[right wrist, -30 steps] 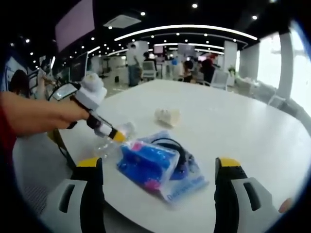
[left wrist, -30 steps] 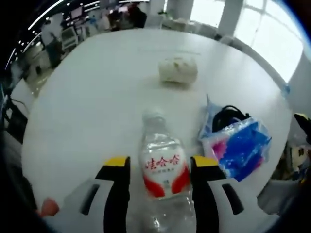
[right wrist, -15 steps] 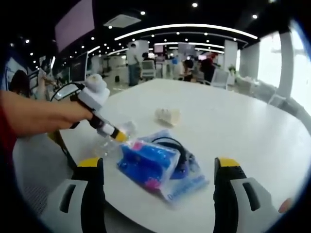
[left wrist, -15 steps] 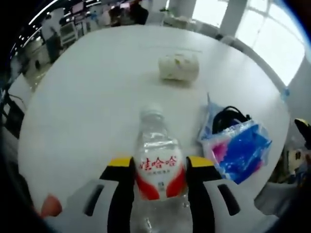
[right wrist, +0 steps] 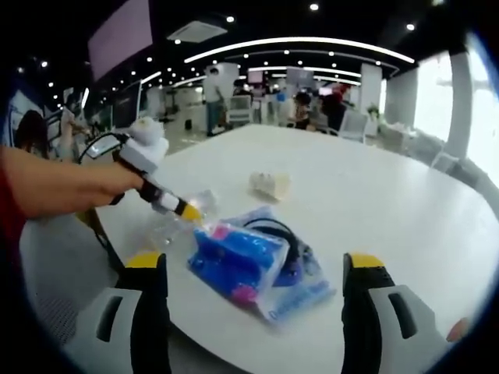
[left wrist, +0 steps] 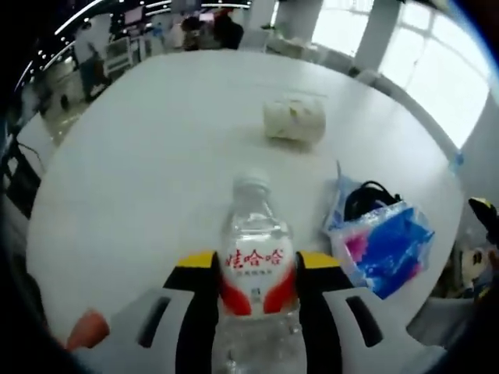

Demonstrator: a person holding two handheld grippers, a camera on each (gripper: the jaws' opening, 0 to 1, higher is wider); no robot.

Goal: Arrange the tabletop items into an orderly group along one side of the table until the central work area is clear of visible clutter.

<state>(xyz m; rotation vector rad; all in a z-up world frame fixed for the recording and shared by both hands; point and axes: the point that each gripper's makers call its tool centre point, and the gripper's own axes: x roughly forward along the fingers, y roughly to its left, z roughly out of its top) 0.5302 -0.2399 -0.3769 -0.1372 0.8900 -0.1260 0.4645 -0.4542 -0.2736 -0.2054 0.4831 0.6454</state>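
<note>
Your left gripper [left wrist: 256,269] grips the water bottle [left wrist: 256,280] at its label; the thin plastic probably dents easily, so squeeze gently.

Clear plastic bottle [left wrist: 255,273], glossy table [left wrist: 140,156]

Bottle [left wrist: 255,273] left of pouch [left wrist: 382,245]

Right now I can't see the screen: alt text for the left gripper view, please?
The left tongs grip a clear water bottle on a white table. A blue packet lies to its right, a pale roll farther off.
</note>
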